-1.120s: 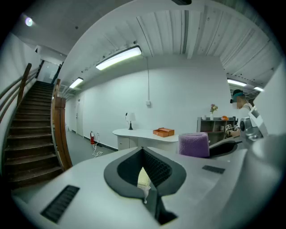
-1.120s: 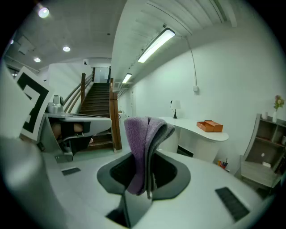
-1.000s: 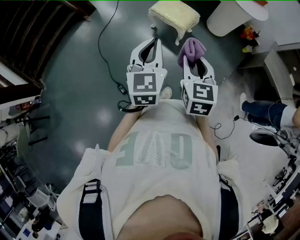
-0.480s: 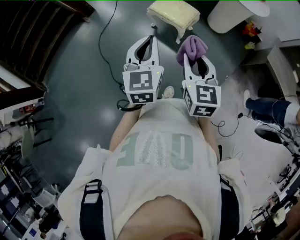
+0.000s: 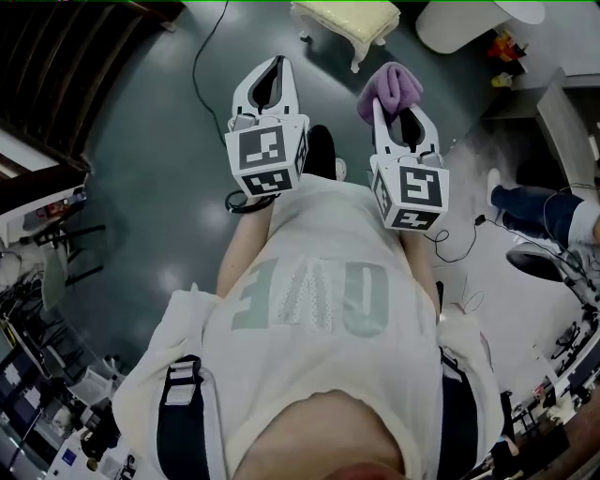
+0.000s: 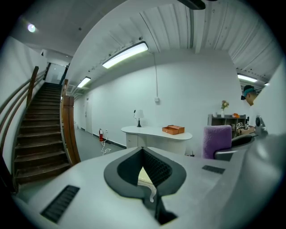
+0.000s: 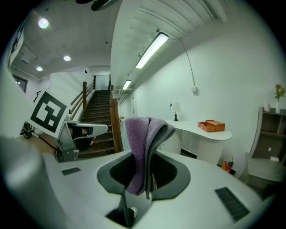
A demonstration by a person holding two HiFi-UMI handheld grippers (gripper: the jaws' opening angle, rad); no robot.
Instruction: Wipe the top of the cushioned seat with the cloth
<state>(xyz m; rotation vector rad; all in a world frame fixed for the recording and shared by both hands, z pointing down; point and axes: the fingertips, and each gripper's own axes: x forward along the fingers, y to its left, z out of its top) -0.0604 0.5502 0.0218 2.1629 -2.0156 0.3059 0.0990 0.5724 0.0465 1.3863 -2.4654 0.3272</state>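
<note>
Now the right gripper point(image 5: 392, 111) is clenched on the purple cloth point(image 5: 391, 82), up in the air near the cream cushioned seat point(image 5: 342, 19) on the floor point(image 5: 150, 141); the left gripper point(image 5: 274, 66) is closed and empty.

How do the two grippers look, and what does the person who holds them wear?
Both the left gripper and right gripper have white shells, pointed at the front, with dark inner jaw pads. Each carries a cube with black-and-white square markers. The person wears a pale shirt with faded green letters.
</note>
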